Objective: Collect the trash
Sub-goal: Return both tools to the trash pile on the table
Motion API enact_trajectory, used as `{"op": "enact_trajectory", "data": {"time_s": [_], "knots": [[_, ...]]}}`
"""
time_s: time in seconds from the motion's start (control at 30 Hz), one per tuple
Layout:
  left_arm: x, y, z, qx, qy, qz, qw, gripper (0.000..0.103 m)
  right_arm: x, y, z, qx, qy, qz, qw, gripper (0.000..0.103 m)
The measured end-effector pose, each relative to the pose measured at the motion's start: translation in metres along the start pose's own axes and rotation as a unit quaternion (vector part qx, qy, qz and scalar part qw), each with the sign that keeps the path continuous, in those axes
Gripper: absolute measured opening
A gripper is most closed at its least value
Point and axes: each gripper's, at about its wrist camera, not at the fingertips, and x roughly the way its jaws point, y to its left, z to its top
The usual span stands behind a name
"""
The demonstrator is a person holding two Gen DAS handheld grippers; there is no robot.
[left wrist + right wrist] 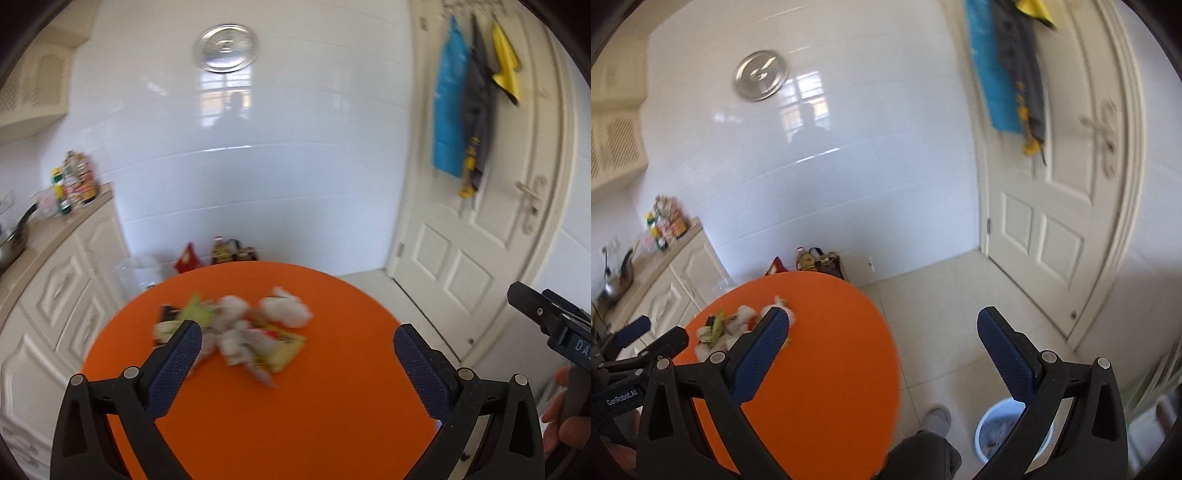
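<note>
A heap of trash lies on the round orange table: white crumpled tissues, a yellow wrapper and a green scrap. My left gripper hovers over the table's near side, short of the heap, open and empty. In the right wrist view the same heap sits left of centre on the table. My right gripper is open and empty above the table's right edge and the floor. A pale blue bin holding trash stands on the floor below it.
Cream cabinets and a counter with bottles and a pan run along the left. Bags stand by the white wall behind the table. A door with hanging cloths is at right. The person's slippered foot is beside the bin.
</note>
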Motion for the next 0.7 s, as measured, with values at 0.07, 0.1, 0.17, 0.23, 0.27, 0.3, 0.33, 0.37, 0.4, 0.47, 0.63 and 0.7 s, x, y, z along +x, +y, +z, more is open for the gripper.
{"op": "enact_trajectory", "data": {"time_s": [0.07, 0.1, 0.17, 0.23, 0.27, 0.3, 0.33, 0.37, 0.4, 0.47, 0.63, 0.7], "knots": [[-0.023, 0.018, -0.01, -0.014, -0.007, 0.012, 0.9998, 0.102, 0.001, 0.026, 0.003, -0.018, -0.002, 0.016, 1.0, 0.103], [-0.035, 0.026, -0.015, -0.019, -0.012, 0.02, 0.9996, 0.102, 0.0, 0.037, 0.003, -0.025, -0.002, 0.021, 0.999, 0.103], [-0.055, 0.045, -0.02, -0.029, -0.018, 0.034, 0.9988, 0.102, 0.0, 0.064, 0.005, -0.045, -0.004, 0.035, 0.998, 0.103], [-0.077, 0.066, -0.03, -0.041, -0.021, 0.049, 0.9977, 0.102, 0.001, 0.078, 0.003, -0.057, -0.005, 0.05, 0.997, 0.103], [-0.079, 0.073, -0.029, -0.046, -0.022, 0.054, 0.9972, 0.102, 0.001, 0.087, 0.002, -0.064, -0.005, 0.061, 0.996, 0.103], [-0.082, 0.08, -0.029, -0.052, -0.021, 0.06, 0.9966, 0.102, 0.001, 0.097, 0.001, -0.074, -0.004, 0.072, 0.995, 0.103], [-0.09, 0.087, -0.034, -0.057, -0.021, 0.066, 0.9959, 0.102, 0.003, 0.107, 0.001, -0.081, -0.002, 0.081, 0.993, 0.103], [-0.089, 0.089, -0.032, -0.061, -0.021, 0.073, 0.9952, 0.102, 0.004, 0.115, 0.0, -0.088, -0.001, 0.09, 0.992, 0.103], [-0.095, 0.094, -0.037, -0.066, -0.019, 0.08, 0.9944, 0.102, 0.005, 0.123, -0.002, -0.094, 0.0, 0.098, 0.991, 0.103], [-0.088, 0.094, -0.033, -0.075, -0.013, 0.09, 0.993, 0.102, 0.009, 0.135, -0.005, -0.104, 0.005, 0.106, 0.989, 0.103], [-0.081, 0.1, -0.034, -0.098, 0.004, 0.103, 0.9898, 0.102, 0.032, 0.15, -0.013, -0.116, 0.03, 0.115, 0.986, 0.103], [-0.071, 0.103, -0.033, -0.104, 0.016, 0.104, 0.989, 0.102, 0.043, 0.149, -0.018, -0.119, 0.044, 0.115, 0.985, 0.103]]}}
